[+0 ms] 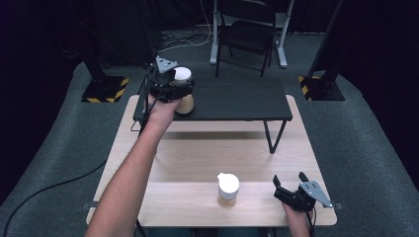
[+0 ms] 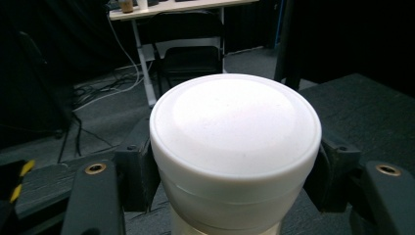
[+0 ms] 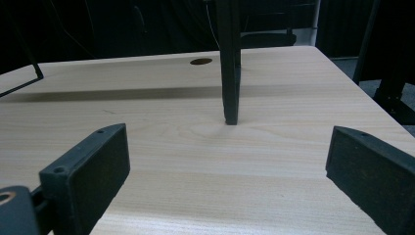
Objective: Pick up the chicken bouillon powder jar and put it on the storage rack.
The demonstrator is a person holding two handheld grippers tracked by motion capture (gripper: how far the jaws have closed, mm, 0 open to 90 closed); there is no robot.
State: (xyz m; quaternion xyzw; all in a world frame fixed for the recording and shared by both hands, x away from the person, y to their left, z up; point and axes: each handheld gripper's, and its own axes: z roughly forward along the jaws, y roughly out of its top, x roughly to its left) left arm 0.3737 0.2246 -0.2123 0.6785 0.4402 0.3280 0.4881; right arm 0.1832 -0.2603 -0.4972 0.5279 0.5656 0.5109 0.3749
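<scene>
Left gripper (image 2: 235, 161): both black jaws pressed against the sides of a white-lidded jar (image 2: 235, 142), clamped just under the lid rim, one pad each side. Jar upright in the grip; tan body visible below the lid in the high view (image 1: 184, 101). Beneath and beyond the fingers, the dark raised shelf (image 1: 237, 98); jar sits at or just over its left end, near the front edge, contact with the surface cannot be told. Left gripper in the high view (image 1: 170, 84), grey three-cornered plate on top, forearm reaching in from the bottom left. Beyond the jar, a black folding chair (image 2: 188, 58) on grey carpet. Right gripper (image 3: 225, 176): jaws standing wide apart, nothing between the pads, only bare light wooden table (image 3: 195, 156). Straight ahead of its fingers, a black shelf leg (image 3: 230, 68) planted on the table. In the high view the right gripper (image 1: 291, 185) rests low at the near right corner; just to its left, apart from it, a second white-lidded jar (image 1: 228, 190) upright on the table.
</scene>
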